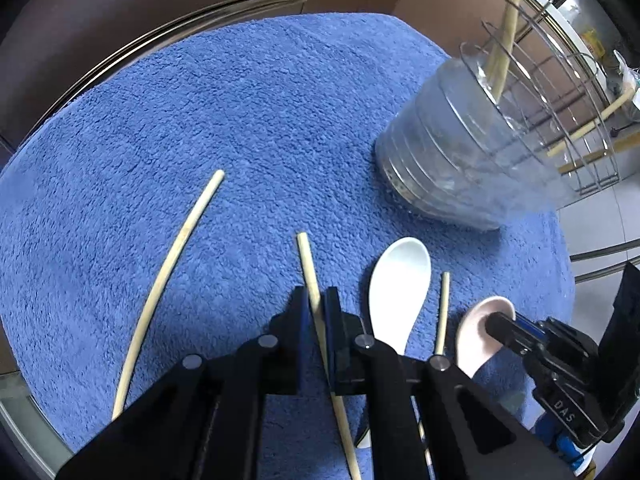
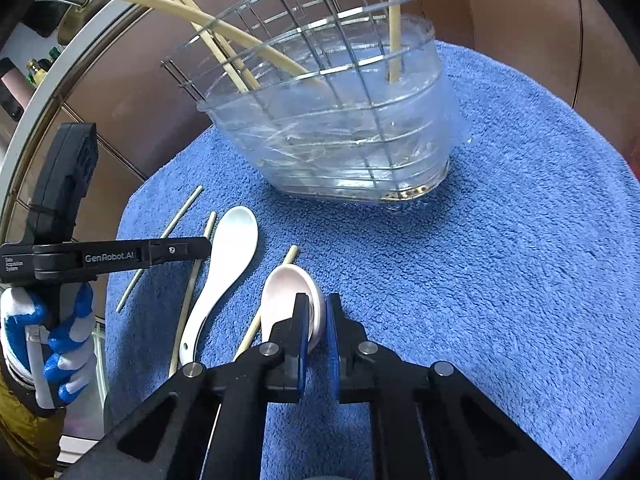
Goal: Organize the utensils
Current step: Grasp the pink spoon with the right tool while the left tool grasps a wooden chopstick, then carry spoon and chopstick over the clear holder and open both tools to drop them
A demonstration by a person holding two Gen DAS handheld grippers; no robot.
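Nearest, my left gripper (image 1: 316, 304): black jaws with blue pads, clamped on a pale wooden chopstick (image 1: 310, 268), a slim round stick that runs back under the jaws and lies low over the blue towel (image 1: 240, 120).

My right gripper (image 2: 318, 320): same build, jaws clamped on the rim of the pink spoon (image 2: 280, 292), a smooth glazed ceramic piece with a shallow oval bowl.

Beside the pink spoon, toward my left: a white ceramic spoon (image 1: 400, 280), glossy, its bowl pointing away from me, lying flat on the towel. A thin chopstick (image 1: 443, 312) lies between the two spoons.

Further left: a long loose chopstick (image 1: 176, 260) lying on the towel, well apart from the rest.

Towel: deep-pile, nubby terry, covering the bench.

Farthest: the utensil holder (image 2: 340, 128), a cage of thin metal wire seated in a clear ribbed plastic tub, standing on the towel. Several chopsticks (image 2: 224, 52) lean inside it.
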